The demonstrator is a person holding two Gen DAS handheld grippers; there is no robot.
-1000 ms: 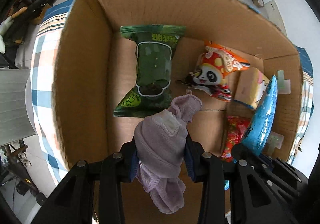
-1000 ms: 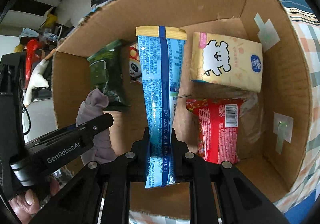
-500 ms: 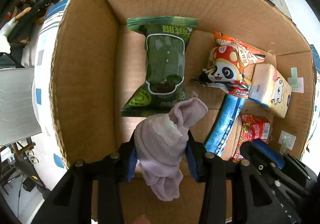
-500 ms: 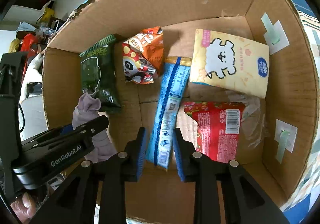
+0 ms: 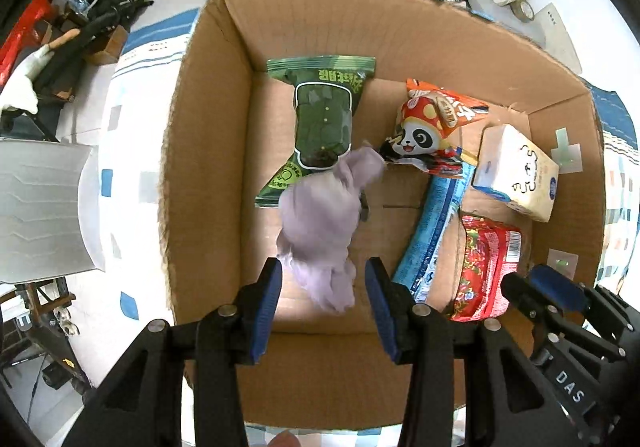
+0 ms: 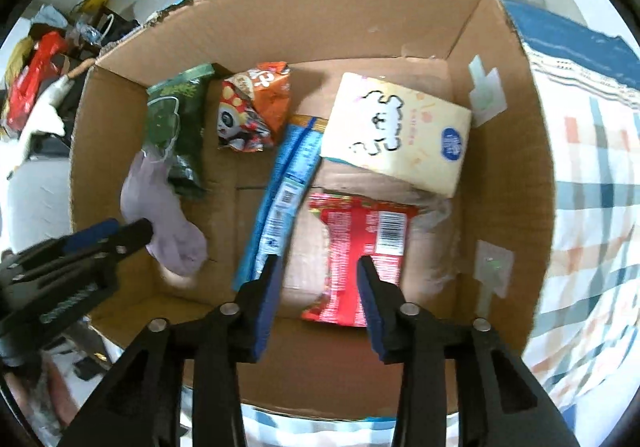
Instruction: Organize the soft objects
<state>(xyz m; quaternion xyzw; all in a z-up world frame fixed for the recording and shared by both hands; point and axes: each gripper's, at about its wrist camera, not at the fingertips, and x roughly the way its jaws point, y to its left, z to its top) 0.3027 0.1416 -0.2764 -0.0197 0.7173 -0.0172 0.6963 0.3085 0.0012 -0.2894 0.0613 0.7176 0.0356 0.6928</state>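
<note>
Hovering above the near edge of the cardboard box (image 5: 208,151), the left gripper (image 5: 322,289) has its jaws spread wide, and the blue pads (image 5: 266,299) stand clear on either side of the lilac sock (image 5: 324,215), which touches neither of them. The sock shows blurred in the left wrist view, its upper end overlapping the lower corner of the green snack bag (image 5: 320,123) and reaching just beside the panda snack bag (image 5: 432,135); whether it already rests on the box floor cannot be told. In the right wrist view the same sock (image 6: 160,211) sits at the left side of the box (image 6: 508,151), just beyond the tip of the left gripper (image 6: 132,233), next to the green bag (image 6: 176,135). The right gripper (image 6: 318,279) is likewise parted wide and grips nothing; its left finger (image 6: 268,299) is just in front of the lower end of the long blue packet (image 6: 280,199), and the gap between the jaws frames the red packet (image 6: 360,247). The blue packet (image 5: 436,231) lies flat on the floor of the box, running from below the panda bag (image 6: 252,111) toward the near wall, between the sock and the red packet (image 5: 484,267). A cream tissue pack (image 6: 396,139) lies beyond the red packet, near the right wall, partly over the blue packet's far end. The box stands on a checked cloth (image 6: 584,207).
</note>
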